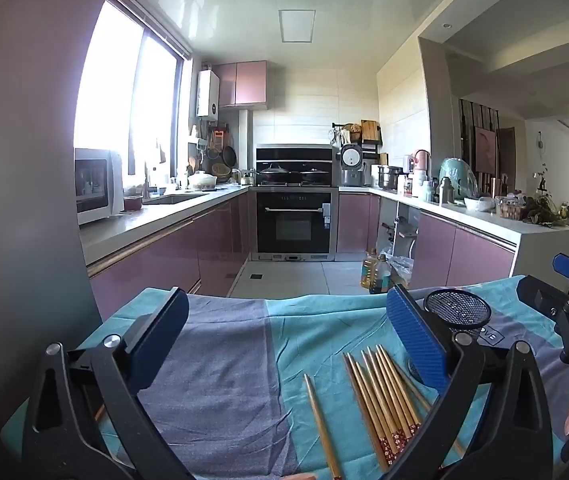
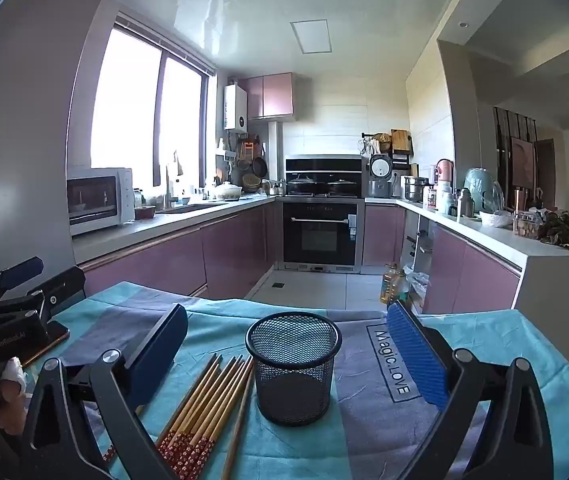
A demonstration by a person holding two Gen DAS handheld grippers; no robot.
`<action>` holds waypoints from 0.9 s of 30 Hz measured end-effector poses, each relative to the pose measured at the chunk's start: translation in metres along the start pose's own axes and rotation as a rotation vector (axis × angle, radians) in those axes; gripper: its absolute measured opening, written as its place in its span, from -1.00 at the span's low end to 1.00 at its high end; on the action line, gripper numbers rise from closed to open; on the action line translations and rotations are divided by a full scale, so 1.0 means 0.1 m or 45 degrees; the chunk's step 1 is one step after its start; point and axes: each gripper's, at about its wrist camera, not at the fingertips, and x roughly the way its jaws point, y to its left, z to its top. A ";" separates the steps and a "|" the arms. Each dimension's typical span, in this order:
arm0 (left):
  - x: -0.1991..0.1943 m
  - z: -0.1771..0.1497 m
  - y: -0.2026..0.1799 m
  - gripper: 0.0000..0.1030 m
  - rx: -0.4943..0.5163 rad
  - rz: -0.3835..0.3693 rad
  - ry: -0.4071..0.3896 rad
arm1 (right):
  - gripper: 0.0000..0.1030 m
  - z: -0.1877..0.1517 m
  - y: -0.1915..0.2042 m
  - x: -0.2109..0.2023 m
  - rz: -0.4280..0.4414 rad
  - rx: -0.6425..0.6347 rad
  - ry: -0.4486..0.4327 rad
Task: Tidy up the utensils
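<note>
Chopsticks [image 2: 208,396] lie bunched mid-cloth [image 2: 524,360], just left of the upright mesh cup [image 2: 293,368], one stray beside the bunch. Left gripper [image 1: 284,344] and right gripper [image 2: 288,356] both gape wide, empty. Risks: pinching several sticks and scattering them; nudging the light cup over, probably; cloth wrinkles snagging tips.

Table under teal-grey cloth [image 2: 364,432]; on it chopsticks [image 2: 204,396], mesh cup [image 2: 293,372].
</note>
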 end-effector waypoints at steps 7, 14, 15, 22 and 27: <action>0.00 0.11 -0.02 0.89 0.014 -0.003 -0.011 | 0.88 0.04 -0.01 -0.03 0.001 0.009 -0.009; -0.06 -0.01 0.01 0.89 0.007 -0.004 -0.062 | 0.88 0.02 0.07 -0.03 -0.002 0.007 -0.044; -0.04 -0.01 0.01 0.89 0.009 -0.003 -0.060 | 0.88 0.02 0.07 -0.03 0.000 0.006 -0.046; -0.05 -0.03 -0.02 0.89 0.016 0.000 -0.078 | 0.88 0.01 0.08 -0.04 -0.003 0.006 -0.048; -0.09 -0.02 -0.01 0.89 0.013 -0.003 -0.085 | 0.88 -0.01 0.07 -0.03 -0.005 0.009 -0.048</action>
